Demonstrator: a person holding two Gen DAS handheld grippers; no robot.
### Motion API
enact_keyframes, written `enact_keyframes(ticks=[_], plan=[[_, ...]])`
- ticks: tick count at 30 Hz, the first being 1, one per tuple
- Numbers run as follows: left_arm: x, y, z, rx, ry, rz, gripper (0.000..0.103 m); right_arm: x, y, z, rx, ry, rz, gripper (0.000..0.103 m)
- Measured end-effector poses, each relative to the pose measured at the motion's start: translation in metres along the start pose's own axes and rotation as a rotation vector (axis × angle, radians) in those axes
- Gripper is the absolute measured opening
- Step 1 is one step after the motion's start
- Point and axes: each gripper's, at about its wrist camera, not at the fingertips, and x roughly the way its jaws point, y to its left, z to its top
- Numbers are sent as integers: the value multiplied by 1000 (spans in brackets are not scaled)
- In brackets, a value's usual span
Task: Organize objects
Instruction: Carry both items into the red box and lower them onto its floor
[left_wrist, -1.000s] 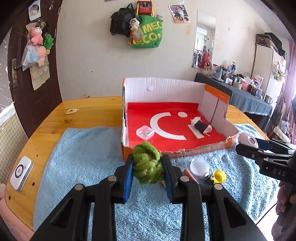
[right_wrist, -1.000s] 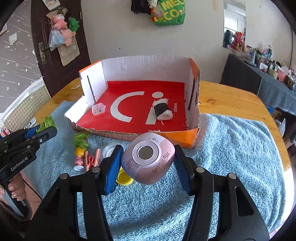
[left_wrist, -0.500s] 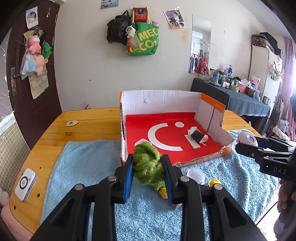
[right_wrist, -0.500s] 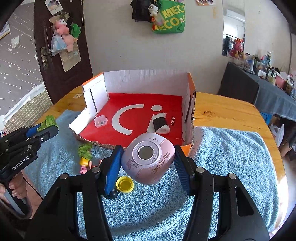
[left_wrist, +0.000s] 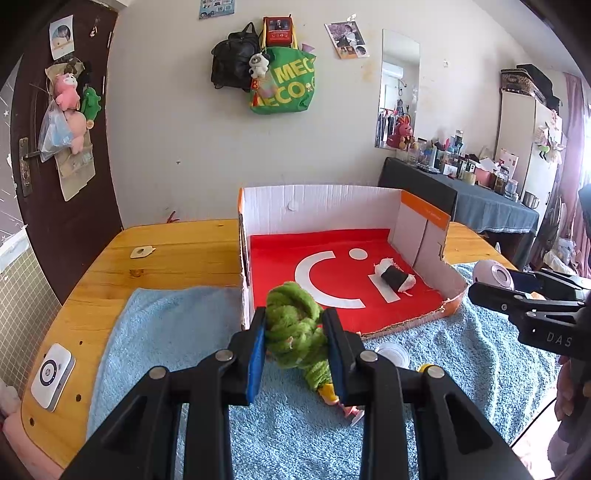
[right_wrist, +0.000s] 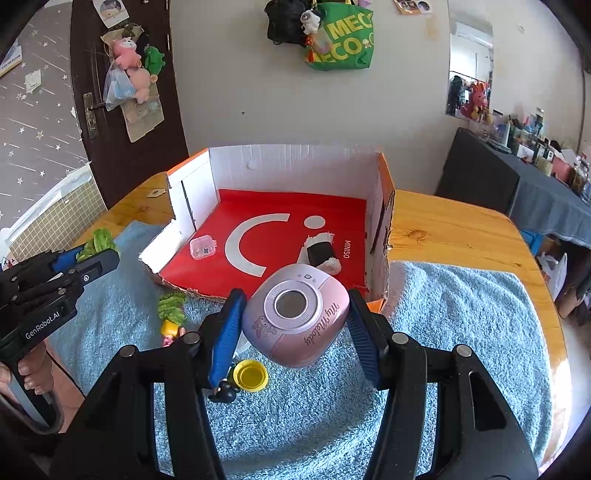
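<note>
Over the blue towel (right_wrist: 461, 306), both grippers hover level near the cardboard box (left_wrist: 321, 206). Left gripper (left_wrist: 295, 341) pinches a green yarn toy (left_wrist: 293, 326); right gripper (right_wrist: 293, 325) squeezes the pink speaker (right_wrist: 295, 319) at the box's near edge.

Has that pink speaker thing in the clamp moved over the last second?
Yes. The pink speaker, gripped by the right gripper, has advanced toward the red cardboard box, now overlapping its front edge.

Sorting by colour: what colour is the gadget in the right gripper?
Pale pink speaker, clearest in the right wrist view.
</note>
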Motion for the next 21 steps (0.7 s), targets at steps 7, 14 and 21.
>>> enact_keyframes(ticks=[7,14,21], plan=[[9,2,11,-7,18,-41,31,4,2,10,-14,-4,7,53],[27,-3,20,19,41,-50,31,22,4,20,-35,18,33,53],[61,-7,24,64,116,-103,31,61,9,34,-87,104,107,53]])
